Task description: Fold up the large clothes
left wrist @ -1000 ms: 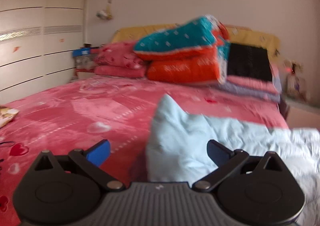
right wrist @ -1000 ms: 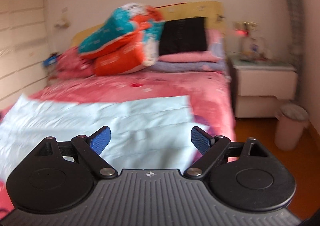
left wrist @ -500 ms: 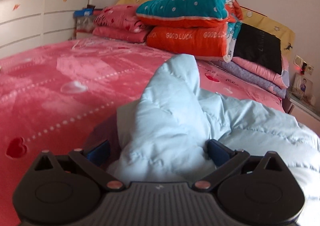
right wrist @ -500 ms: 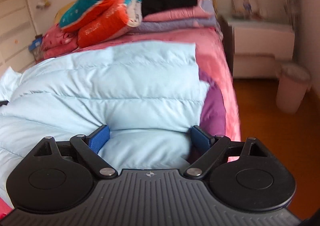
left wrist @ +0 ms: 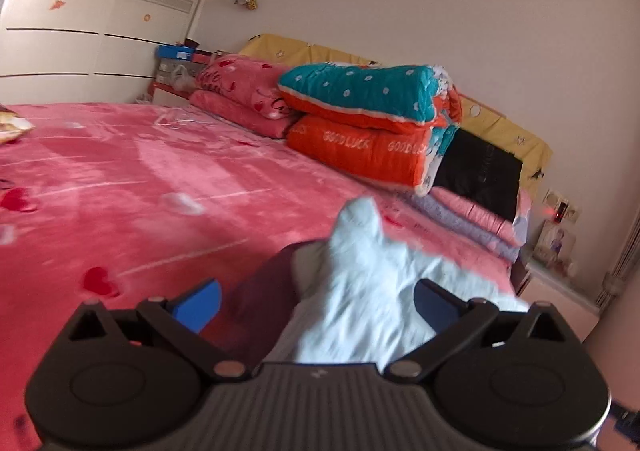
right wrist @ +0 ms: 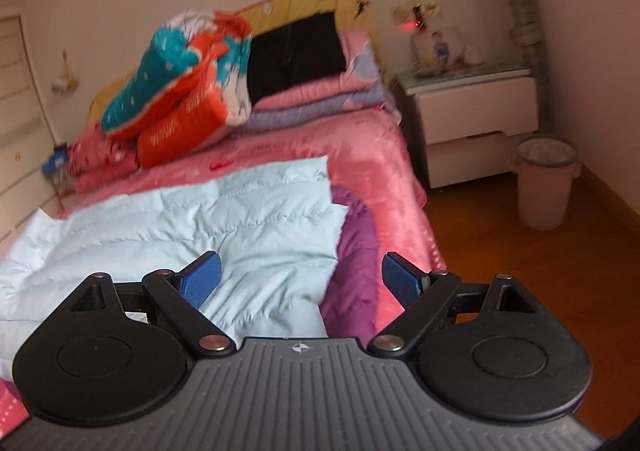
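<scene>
Soft, even daylight fills the room through both my cameras, no harsh glare anywhere. In my left view the pale blue jacket [left wrist: 360,291] smears with motion blur, and the pink bedspread [left wrist: 120,187] is soft too. Fisheye bending curves the wardrobe [left wrist: 80,23] lines and darkens the corners. In my right view the stacked quilts [right wrist: 184,91] are streaked and hazy, and a small red light [right wrist: 408,25] flares near the nightstand [right wrist: 476,111]. Shadows stay faint.

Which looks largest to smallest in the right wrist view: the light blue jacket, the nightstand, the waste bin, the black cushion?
1. Light blue jacket, though it lies nearest the camera.
2. Nightstand.
3. Black cushion and waste bin look too alike to rank.
</scene>
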